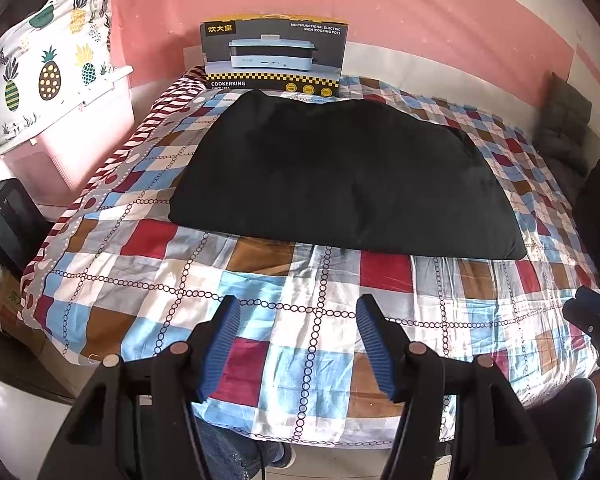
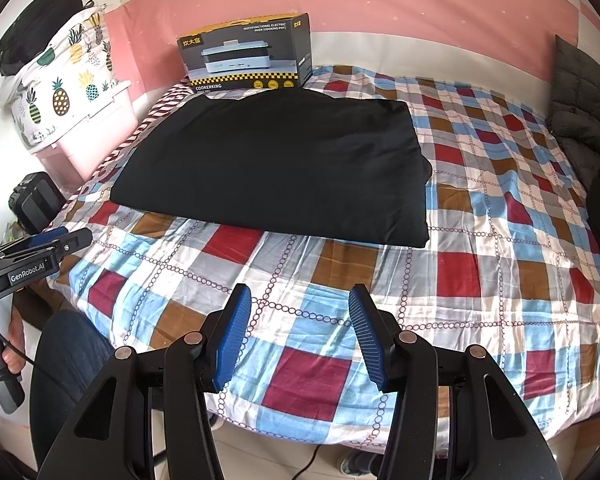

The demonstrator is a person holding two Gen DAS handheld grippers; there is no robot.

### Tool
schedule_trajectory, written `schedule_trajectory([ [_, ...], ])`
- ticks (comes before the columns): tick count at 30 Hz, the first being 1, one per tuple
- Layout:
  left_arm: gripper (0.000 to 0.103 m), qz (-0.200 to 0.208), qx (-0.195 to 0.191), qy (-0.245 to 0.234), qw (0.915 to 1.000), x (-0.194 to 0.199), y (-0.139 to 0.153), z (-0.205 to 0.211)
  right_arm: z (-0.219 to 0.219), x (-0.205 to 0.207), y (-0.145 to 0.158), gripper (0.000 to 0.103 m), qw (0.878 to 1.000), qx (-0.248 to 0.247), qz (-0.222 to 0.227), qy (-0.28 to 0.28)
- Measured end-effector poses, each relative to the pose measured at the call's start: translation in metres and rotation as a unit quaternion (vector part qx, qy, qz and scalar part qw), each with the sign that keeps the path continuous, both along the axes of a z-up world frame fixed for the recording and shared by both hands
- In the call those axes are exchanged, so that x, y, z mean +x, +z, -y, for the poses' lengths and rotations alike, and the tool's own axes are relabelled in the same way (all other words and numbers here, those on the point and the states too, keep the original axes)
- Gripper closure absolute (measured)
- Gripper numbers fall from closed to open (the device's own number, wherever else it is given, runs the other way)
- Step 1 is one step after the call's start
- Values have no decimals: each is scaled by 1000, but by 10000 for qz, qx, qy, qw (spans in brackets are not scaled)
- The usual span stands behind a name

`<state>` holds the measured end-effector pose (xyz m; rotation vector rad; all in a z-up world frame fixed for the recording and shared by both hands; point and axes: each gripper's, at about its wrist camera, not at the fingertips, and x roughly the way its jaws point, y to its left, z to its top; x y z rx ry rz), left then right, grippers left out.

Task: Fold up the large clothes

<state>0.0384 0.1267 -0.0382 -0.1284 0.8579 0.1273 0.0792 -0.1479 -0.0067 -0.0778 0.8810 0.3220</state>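
One black garment lies folded on one bed, two hand-held grippers held apart from it.

At 9 o'clock sits one pineapple-print bundle point(image 1: 40, 68) on a pink bin point(image 1: 72, 140). The left hand-held gripper point(image 1: 298, 322) is spread wide, gripping nothing. The black garment point(image 1: 340, 176) rests flat mid-bed point(image 1: 260, 292), toward 12 o'clock, one cooker box point(image 1: 274, 56) just behind it. The right hand-held gripper point(image 2: 299, 307) gapes wide too, empty. One grey cushion point(image 2: 580, 100) leans at 2 o'clock.

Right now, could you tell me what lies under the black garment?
The black garment lies on the checked bedspread; anything else beneath it is covered.
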Motion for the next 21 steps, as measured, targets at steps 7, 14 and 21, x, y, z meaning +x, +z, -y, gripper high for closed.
schedule_trajectory([
  [7,41,-28,-54,2,10000,0,0,-1,-1,-1,-1,51,10000,-9,-3,18],
  [14,41,-59,-25,24,10000,0,0,1,-1,-1,-1,51,10000,-15,0,26],
  [21,41,-107,-94,21,9999,0,-1,1,-1,-1,-1,51,10000,-11,-7,19],
])
